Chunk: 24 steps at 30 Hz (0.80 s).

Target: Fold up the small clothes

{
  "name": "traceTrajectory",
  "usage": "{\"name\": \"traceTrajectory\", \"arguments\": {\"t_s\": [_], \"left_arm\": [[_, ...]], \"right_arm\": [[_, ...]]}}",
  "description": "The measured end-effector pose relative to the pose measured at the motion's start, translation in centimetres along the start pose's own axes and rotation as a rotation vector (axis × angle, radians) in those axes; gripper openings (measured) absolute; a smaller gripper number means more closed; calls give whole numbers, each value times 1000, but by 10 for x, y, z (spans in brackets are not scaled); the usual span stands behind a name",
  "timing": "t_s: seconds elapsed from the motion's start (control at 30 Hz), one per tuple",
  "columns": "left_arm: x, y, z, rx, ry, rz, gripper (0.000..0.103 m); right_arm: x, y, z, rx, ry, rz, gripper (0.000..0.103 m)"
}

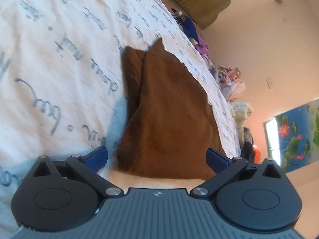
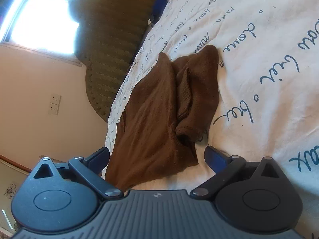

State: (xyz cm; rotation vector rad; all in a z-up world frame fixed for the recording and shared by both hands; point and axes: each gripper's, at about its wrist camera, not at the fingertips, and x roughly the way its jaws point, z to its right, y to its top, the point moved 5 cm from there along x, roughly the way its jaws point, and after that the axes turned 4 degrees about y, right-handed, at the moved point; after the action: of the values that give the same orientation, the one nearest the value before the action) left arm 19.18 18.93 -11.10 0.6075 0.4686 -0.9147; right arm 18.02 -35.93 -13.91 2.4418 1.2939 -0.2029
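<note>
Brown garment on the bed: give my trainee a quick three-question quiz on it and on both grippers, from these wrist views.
1. True or false: the right gripper is shut on the brown garment.
2. What does the brown garment lie on? A) a wooden floor B) a white bedsheet with blue handwriting C) a metal tray
3. In the left wrist view, how do the left gripper jaws stand?

Key
1. False: its jaws stand wide and the pads press on nothing.
2. B: the white bedsheet.
3. Wide open, the garment's near edge between them, not pinched.
</note>
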Motion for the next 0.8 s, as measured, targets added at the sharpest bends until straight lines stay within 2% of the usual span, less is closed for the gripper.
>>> {"name": "traceTrajectory", "arguments": {"t_s": [0.13,0.3,0.4,0.43,0.5,0.53,0.57,0.6,0.63,0.67,0.7,0.8], "left_arm": [[24,12,1,-55,-69,3,103],[47,38,10,-147,-116,-21,103],[44,29,21,-103,-134,-25,101],[44,23,21,-87,-128,-31,98],[46,16,14,-95,-112,-46,76],[49,15,8,-109,-98,-52,51],[53,17,0,-137,-83,-53,27],[56,18,-5,-155,-86,-54,20],[59,19,-7,-155,-84,-48,17],[60,20,-7,-140,-72,-40,16],[61,19,-4,-120,-64,-32,15],[54,18,6,-77,-67,-5,14]], "right_arm": [[15,18,3,58,18,52,102],[55,35,-7,118,55,16,103],[64,29,-18,104,96,-21,103],[63,24,-19,64,69,-31,103],[59,18,-14,15,18,-15,97],[57,17,-11,16,25,3,94],[55,19,-9,31,20,25,87],[54,21,-7,45,3,40,71],[55,21,-4,48,-28,42,57],[58,21,-2,36,-65,21,20],[61,20,1,17,-105,-3,15],[60,16,-2,-50,-168,-13,14]]}}
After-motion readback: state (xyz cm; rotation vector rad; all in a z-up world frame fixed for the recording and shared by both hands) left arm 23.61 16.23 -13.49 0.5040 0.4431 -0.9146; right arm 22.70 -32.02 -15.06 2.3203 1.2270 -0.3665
